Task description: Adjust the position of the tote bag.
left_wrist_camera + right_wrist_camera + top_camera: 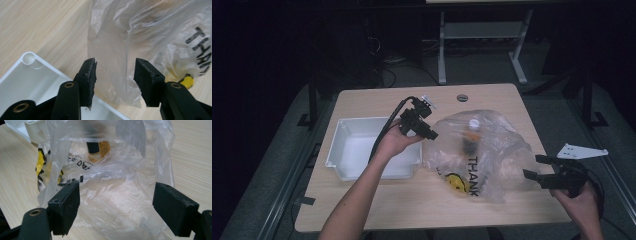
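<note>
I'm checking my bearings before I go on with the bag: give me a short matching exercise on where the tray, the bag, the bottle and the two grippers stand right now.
Things:
1. white rectangular plastic tray
2. crumpled clear plastic bag printed THANK
3. small bottle with white cap and orange label
4. left gripper
5. right gripper

Places or states:
A. inside the bag
B. jaws open at the bag's left edge, above the tray's right end
C. on the table's left half, empty
D. jaws open at the bag's right side
E. lying at the table's middle

Pairs: 1-C, 2-E, 3-A, 4-B, 5-D
</note>
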